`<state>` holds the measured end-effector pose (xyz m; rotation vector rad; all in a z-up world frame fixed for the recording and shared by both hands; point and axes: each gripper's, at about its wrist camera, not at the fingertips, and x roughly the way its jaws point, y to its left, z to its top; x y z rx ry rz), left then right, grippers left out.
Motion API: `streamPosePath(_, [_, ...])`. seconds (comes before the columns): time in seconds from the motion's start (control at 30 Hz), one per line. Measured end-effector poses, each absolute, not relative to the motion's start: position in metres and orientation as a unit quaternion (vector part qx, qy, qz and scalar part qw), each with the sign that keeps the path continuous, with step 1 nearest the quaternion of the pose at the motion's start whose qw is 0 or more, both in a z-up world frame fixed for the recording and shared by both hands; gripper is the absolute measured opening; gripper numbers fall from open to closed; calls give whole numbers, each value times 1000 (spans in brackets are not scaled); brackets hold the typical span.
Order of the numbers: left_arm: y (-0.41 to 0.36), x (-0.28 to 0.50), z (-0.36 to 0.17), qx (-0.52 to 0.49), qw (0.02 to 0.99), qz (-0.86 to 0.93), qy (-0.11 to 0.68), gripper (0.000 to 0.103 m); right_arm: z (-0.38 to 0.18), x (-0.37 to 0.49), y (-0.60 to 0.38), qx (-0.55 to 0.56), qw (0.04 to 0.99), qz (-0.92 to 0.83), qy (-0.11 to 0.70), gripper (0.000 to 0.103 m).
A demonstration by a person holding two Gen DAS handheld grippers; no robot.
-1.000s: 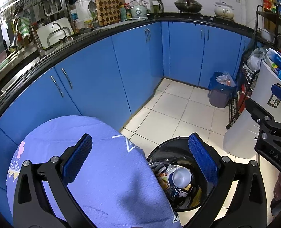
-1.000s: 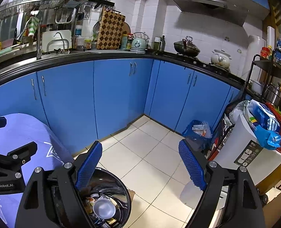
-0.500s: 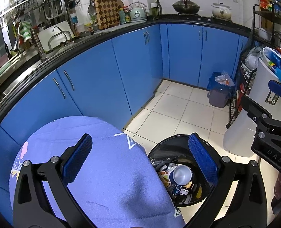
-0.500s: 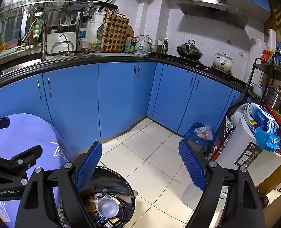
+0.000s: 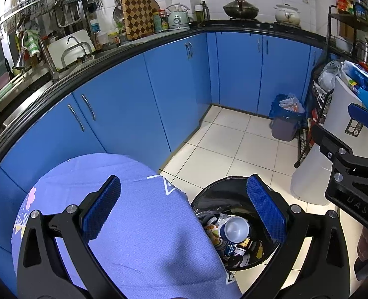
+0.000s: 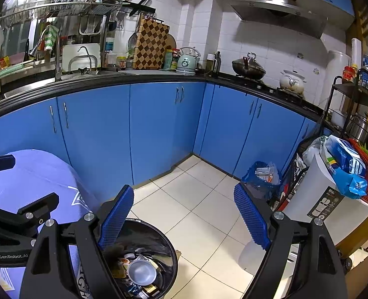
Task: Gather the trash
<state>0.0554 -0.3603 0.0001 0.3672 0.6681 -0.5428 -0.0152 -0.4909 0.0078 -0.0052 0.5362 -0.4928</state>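
Observation:
A round black trash bin stands on the tiled floor beside a table covered with a purple cloth. Inside the bin lie a white cup, wrappers and small packets. My left gripper hangs open above the cloth and the bin's left rim, nothing between its blue pads. My right gripper is open too, over the floor just right of the bin, empty. The right gripper's black body shows at the right edge of the left wrist view.
Blue cabinets under a black counter curve around the room. A small grey bin with a blue bag stands in the corner. A white appliance with snack bags on top and a black rack stand at right.
Both views have tilted up slightly, showing more wall and counter. The bin and cloth sit a little lower in view. Both grippers stay open and empty.

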Motion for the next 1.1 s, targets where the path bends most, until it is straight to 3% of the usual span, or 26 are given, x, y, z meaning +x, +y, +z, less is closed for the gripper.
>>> streamPosePath(1.1, [-365,48,9,186,897,-262,304,100,11,-15,-497,8,935,-239,261,81])
